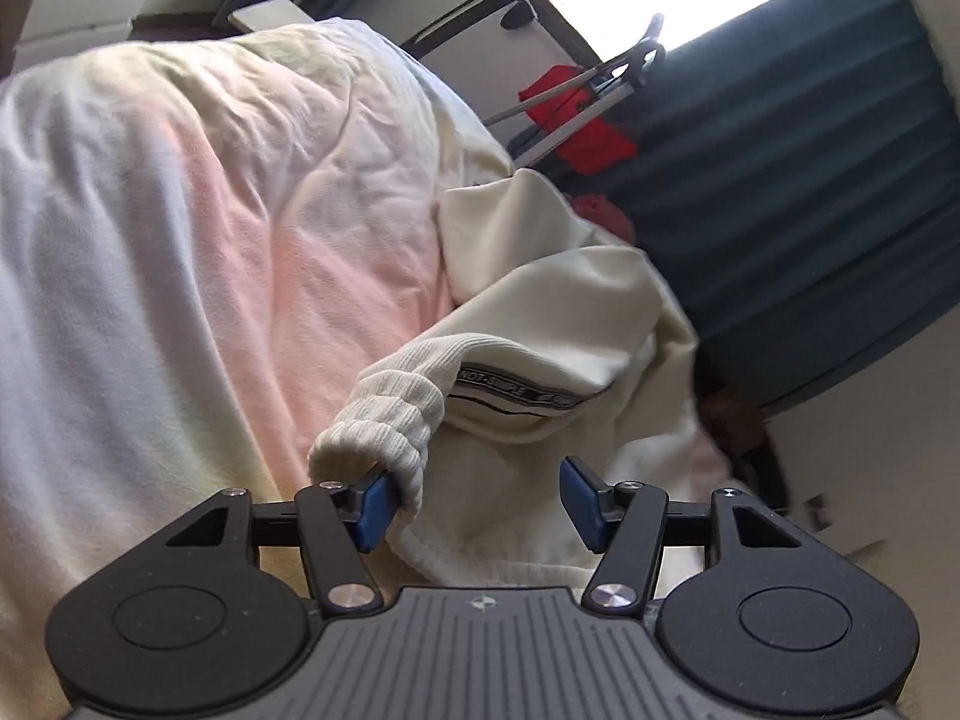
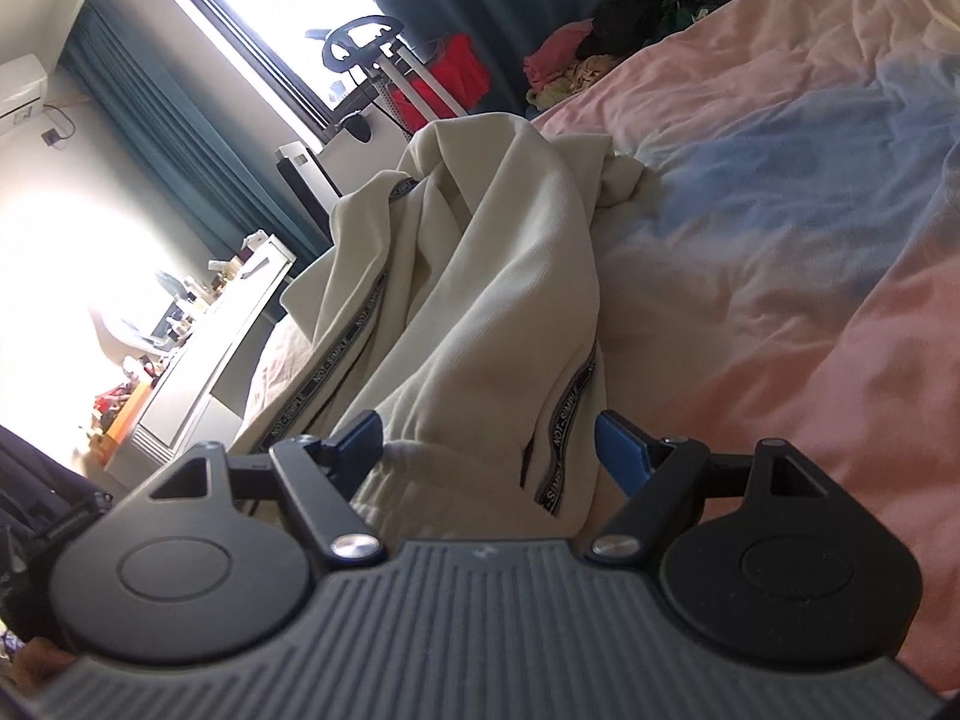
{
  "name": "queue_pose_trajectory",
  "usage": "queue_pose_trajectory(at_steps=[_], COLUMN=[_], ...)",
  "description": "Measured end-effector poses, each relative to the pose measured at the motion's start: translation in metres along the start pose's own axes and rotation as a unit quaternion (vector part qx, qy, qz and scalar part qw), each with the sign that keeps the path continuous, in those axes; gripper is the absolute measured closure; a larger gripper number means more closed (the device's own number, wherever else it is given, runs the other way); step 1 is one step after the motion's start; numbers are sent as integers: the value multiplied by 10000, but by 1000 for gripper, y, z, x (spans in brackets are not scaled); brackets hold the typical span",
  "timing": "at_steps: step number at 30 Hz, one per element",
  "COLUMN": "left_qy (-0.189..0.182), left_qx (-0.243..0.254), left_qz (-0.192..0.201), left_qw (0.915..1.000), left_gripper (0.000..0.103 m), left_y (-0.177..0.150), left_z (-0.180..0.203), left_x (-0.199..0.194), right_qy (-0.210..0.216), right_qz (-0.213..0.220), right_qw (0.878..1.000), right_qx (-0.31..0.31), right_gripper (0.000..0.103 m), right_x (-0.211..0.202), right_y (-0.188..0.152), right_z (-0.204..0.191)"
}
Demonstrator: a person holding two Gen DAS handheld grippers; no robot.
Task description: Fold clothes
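A cream garment [image 1: 540, 312] with a black "NOT-SIMPLE" tape stripe lies bunched at the edge of a pastel bed cover [image 1: 210, 210]. Its ribbed cuff [image 1: 384, 420] curls over the left blue pad of my left gripper [image 1: 477, 486]. The jaws stand apart with cloth lying between them, and the right pad is clear of it. In the right wrist view the same garment [image 2: 498, 252] runs away from me in long folds. My right gripper [image 2: 489, 429] straddles its near end with jaws wide, and the right pad has a gap to the cloth.
The bed cover [image 2: 780, 180] spreads to the right. A pile of dark and pink clothes [image 2: 600, 42] sits at the far end. Teal curtains [image 1: 780, 150], a red item on a rack [image 1: 576, 126] and a white dresser [image 2: 210, 348] stand beyond the bed edge.
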State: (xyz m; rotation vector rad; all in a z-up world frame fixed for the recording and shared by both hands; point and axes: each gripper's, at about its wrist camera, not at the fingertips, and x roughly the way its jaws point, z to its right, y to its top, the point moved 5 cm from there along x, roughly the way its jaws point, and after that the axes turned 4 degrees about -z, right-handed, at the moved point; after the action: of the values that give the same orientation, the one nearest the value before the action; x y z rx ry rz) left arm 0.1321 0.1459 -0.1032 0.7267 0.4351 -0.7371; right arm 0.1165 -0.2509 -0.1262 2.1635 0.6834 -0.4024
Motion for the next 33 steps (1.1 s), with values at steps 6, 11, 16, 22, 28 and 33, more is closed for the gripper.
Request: queue_pose_trajectory(at_steps=[6, 11, 16, 22, 28, 33], left_qy=[1070, 868, -1023, -935, -22, -33], left_qx=[1103, 909, -667, -1712, -1409, -1480], left_qz=[-32, 155, 813, 923, 961, 902], left_qw=[9881, 9920, 9892, 9764, 9854, 9849], left_gripper=[66, 96, 98, 98, 98, 97], left_y=[-11, 2, 39, 69, 93, 96], left_z=[15, 9, -13, -60, -79, -83], left_x=[22, 13, -25, -21, 8, 11], right_qy=[-100, -195, -193, 7, 169, 413], right_qz=[188, 379, 387, 159, -354, -651], right_qw=[9993, 9986, 9989, 9993, 9992, 9949], right_qx=[-304, -324, -202, -336, 57, 657], right_gripper=[23, 23, 23, 23, 23, 23], right_x=[-1, -3, 0, 12, 33, 45], right_y=[-1, 2, 1, -4, -17, -23], right_z=[-8, -4, 2, -9, -1, 10])
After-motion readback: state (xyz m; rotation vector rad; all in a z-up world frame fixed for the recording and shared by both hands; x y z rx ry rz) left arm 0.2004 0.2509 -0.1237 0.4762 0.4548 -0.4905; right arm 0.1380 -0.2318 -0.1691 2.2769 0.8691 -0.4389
